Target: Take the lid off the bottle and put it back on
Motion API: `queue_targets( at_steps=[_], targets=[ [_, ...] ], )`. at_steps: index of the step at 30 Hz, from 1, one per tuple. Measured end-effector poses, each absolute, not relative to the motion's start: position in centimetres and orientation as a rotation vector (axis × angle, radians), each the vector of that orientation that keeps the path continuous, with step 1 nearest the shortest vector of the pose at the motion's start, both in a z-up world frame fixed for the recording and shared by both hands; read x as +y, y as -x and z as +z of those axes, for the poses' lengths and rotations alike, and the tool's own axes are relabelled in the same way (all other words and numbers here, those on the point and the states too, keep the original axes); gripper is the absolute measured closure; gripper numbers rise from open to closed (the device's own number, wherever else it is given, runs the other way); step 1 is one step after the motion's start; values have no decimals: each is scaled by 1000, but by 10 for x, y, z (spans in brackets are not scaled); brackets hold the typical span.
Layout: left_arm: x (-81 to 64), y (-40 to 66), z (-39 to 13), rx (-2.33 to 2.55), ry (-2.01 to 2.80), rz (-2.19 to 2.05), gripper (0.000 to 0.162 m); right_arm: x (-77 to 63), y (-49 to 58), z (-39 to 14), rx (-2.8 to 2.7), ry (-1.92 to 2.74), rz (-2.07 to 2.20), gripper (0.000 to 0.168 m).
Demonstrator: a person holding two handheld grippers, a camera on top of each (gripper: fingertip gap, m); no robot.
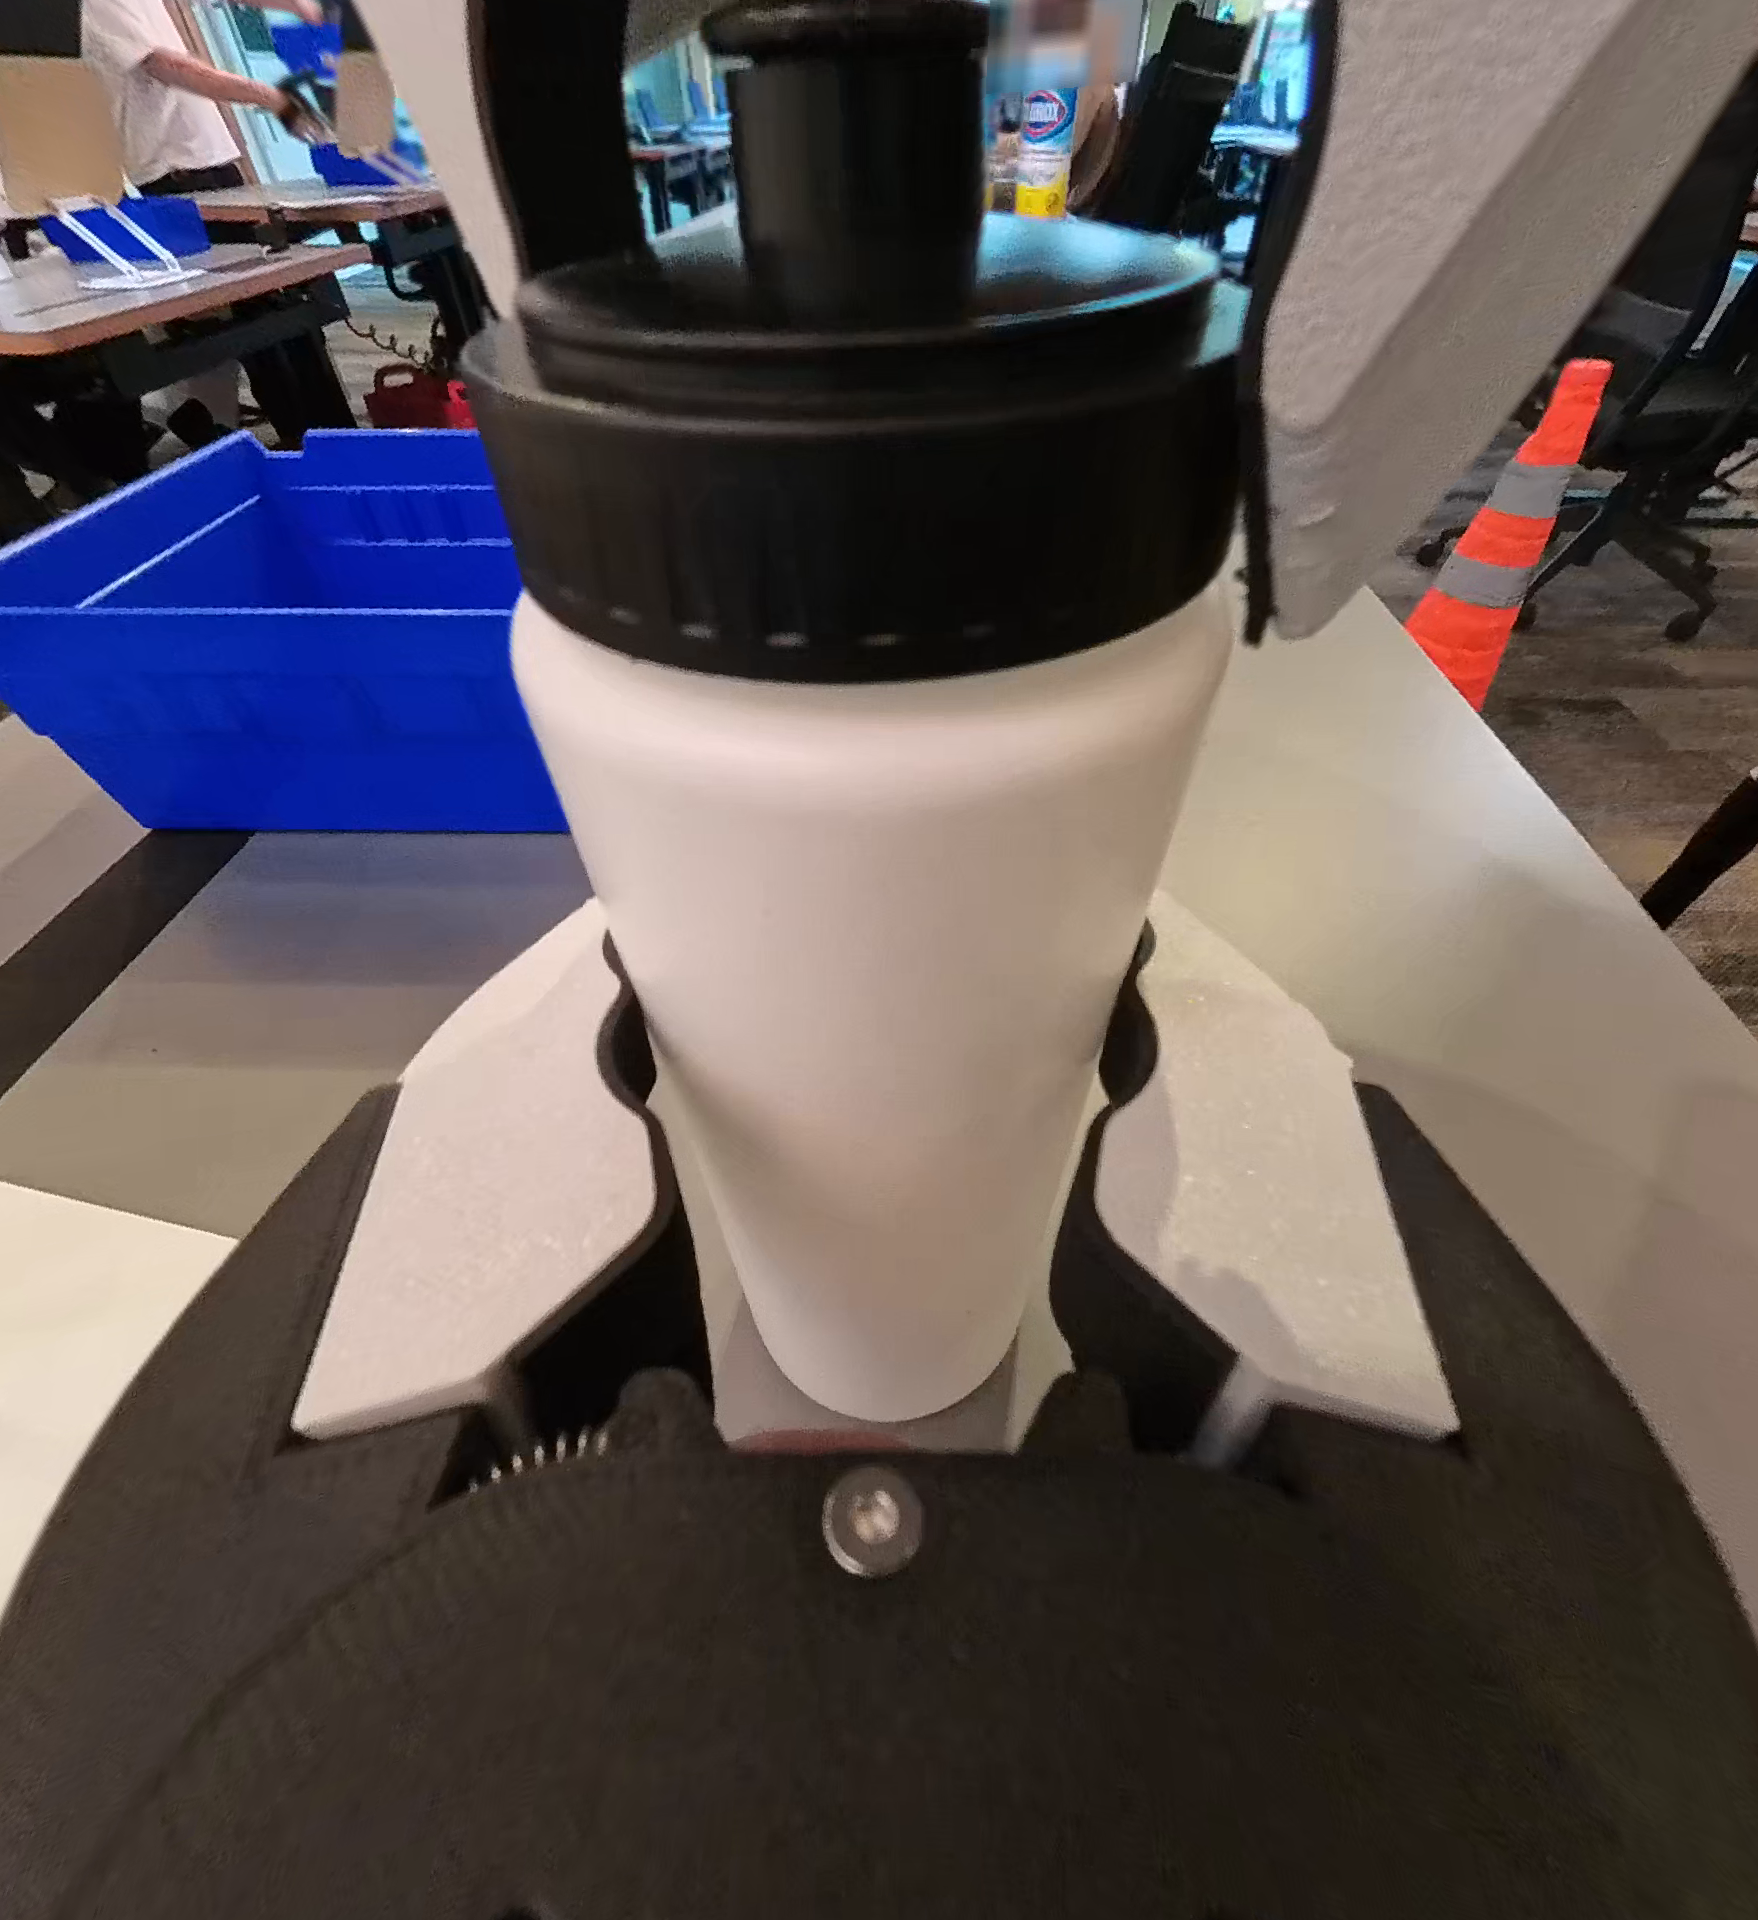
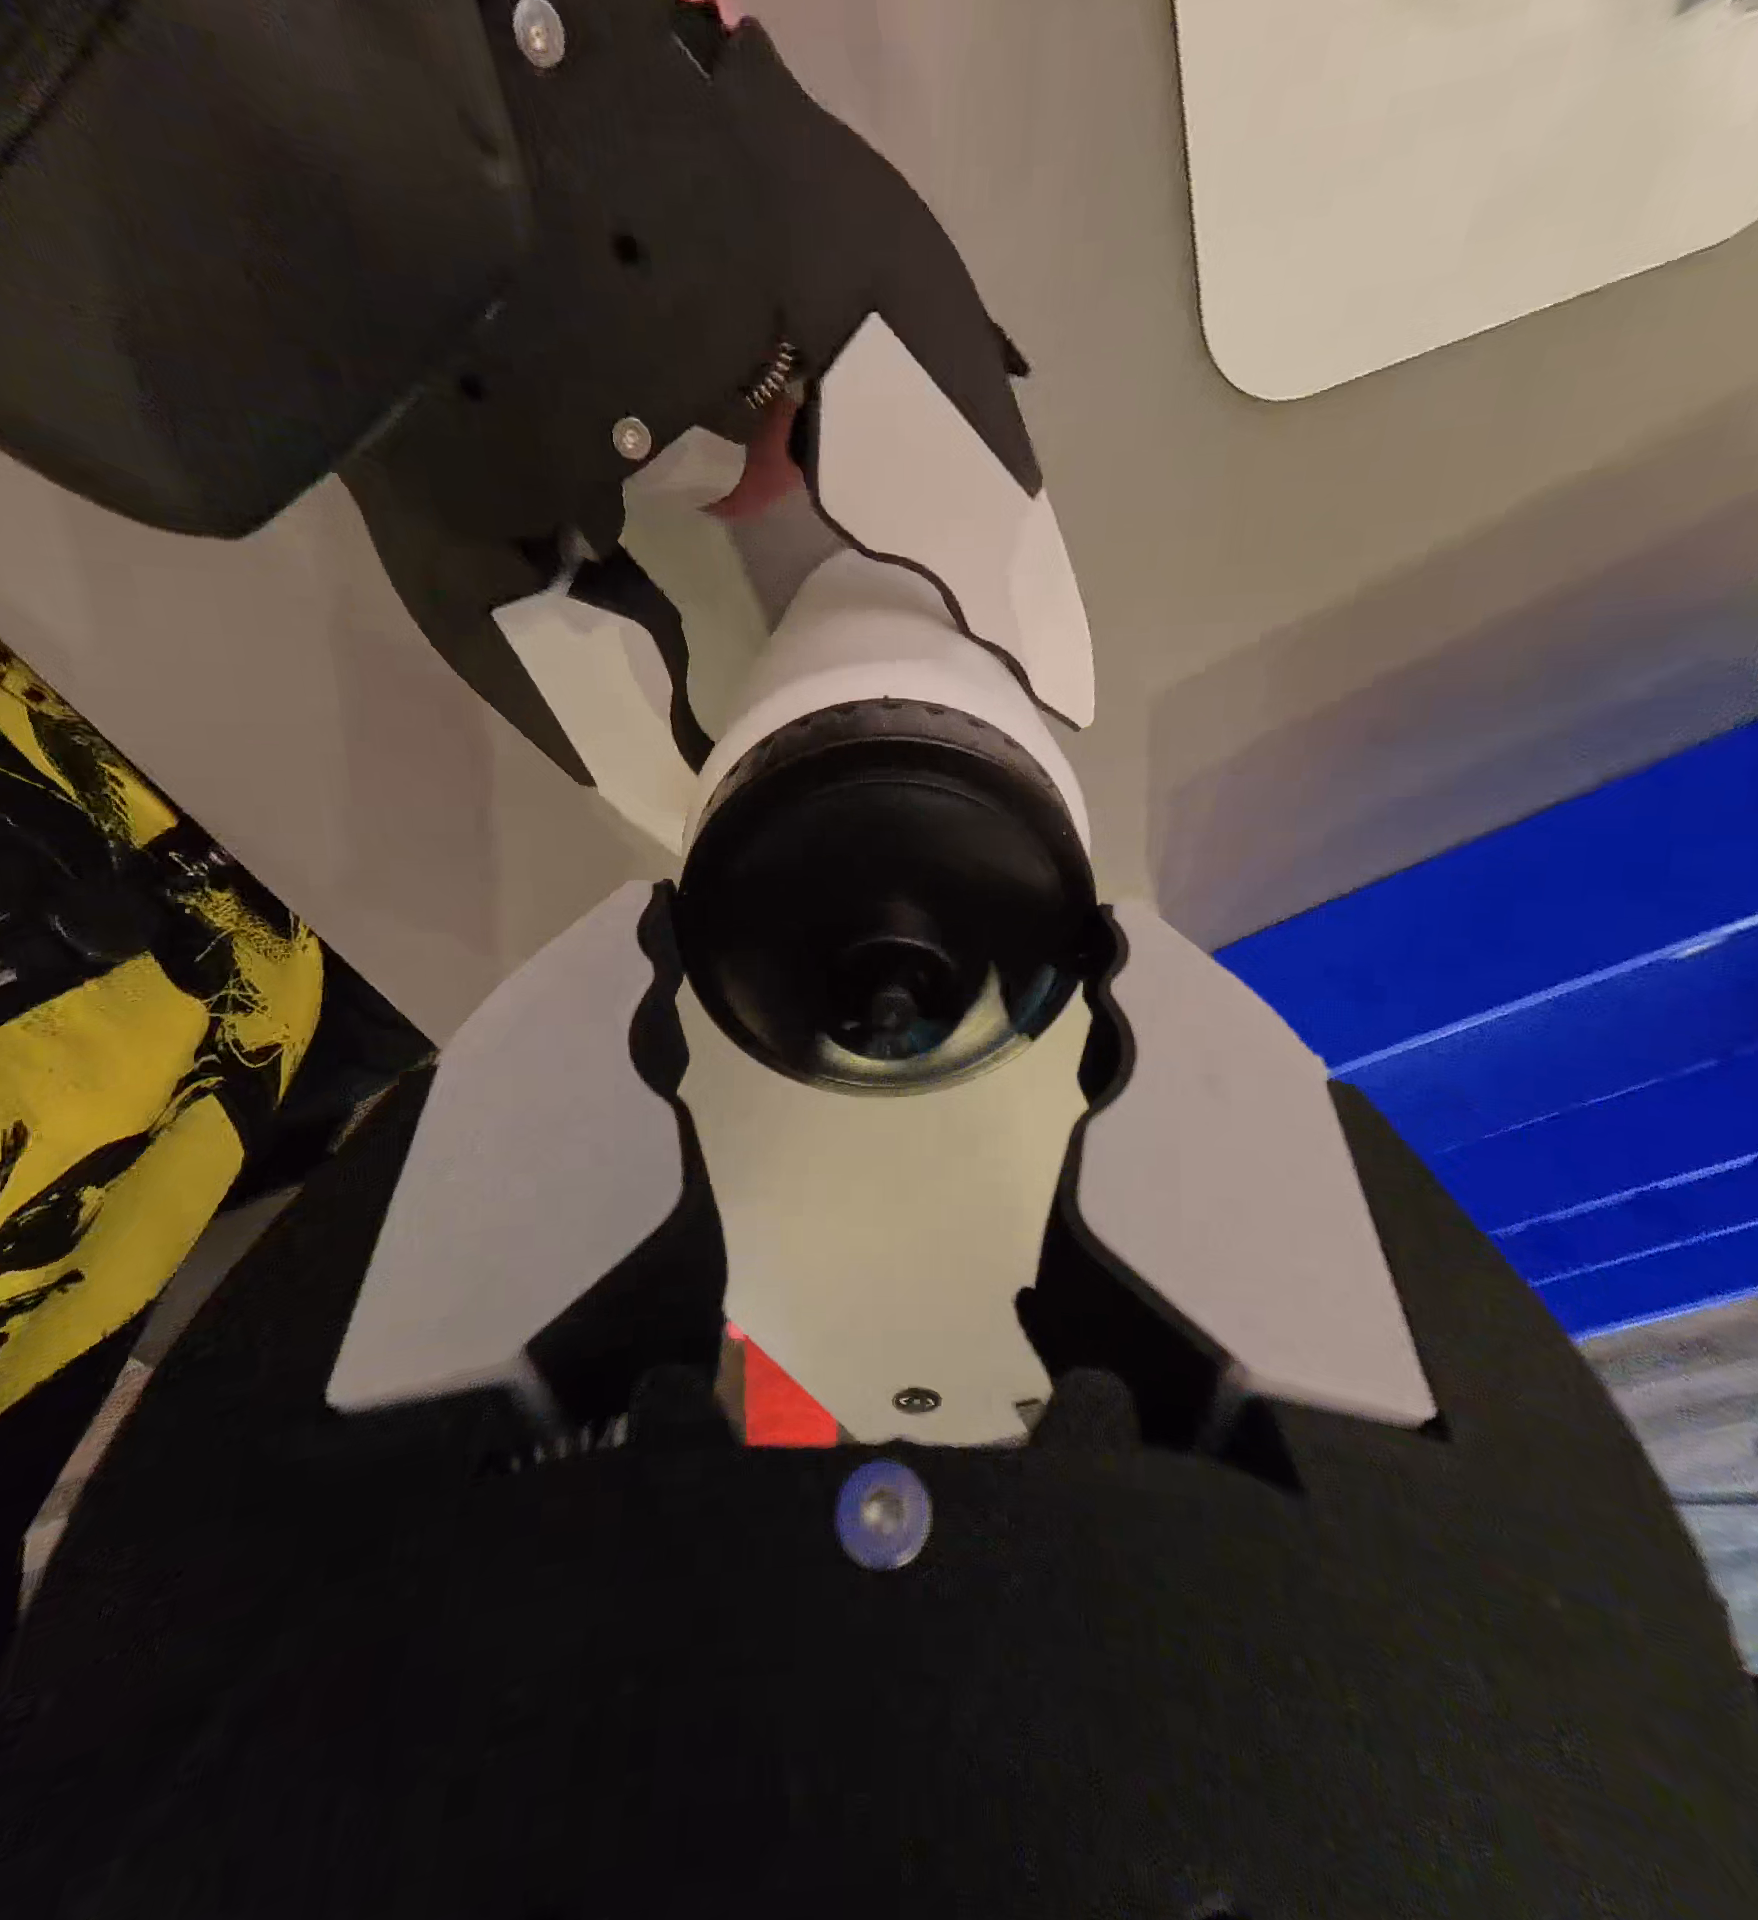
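White bottle (image 1: 875,935) between left hand-held gripper (image 1: 875,1039) fingers, lid (image 2: 885,904) on

Black tongs (image 1: 875,1039) with white fingers (image 1: 501,1174), a silver screw (image 1: 872,1522).

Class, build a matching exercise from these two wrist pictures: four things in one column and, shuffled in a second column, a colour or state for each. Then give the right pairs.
Things
1. bottle
2. lid
3. bin
4. cone

Colour or state
A. orange with grey bands, standing on the floor
B. white, gripped at its body by the left gripper
C. blue, on the table behind the bottle
D. black, on the bottle, with the right gripper closed on its rim

Pairs: 1-B, 2-D, 3-C, 4-A
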State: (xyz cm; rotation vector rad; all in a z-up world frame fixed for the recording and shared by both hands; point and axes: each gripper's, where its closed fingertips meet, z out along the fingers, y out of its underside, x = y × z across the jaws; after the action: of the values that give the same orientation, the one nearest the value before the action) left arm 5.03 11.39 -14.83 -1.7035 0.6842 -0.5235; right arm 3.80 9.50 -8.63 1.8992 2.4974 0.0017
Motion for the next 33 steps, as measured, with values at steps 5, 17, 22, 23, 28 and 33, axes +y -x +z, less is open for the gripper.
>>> queue_targets(
  at_steps=[5,17,22,23,28,33],
  targets=[
    [114,-52,-149,691,1708,-514,76,95,-36,-76,2746,-1600,-35,82],
    [114,-54,-149,697,1706,-514,76,94,-42,-83,2461,-1911,-44,95],
    [113,-55,-149,700,1705,-519,76,98,-36,-69,2822,-1592,26,79],
    [113,-55,-149,699,1707,-519,76,98,-37,-69,2849,-1523,32,79],
    [113,-56,-149,697,1709,-519,76,96,-41,-83,2835,-1361,42,96],
    [114,-56,-149,697,1707,-519,76,94,-43,-83,2498,-1878,-1,95]
  ],
)
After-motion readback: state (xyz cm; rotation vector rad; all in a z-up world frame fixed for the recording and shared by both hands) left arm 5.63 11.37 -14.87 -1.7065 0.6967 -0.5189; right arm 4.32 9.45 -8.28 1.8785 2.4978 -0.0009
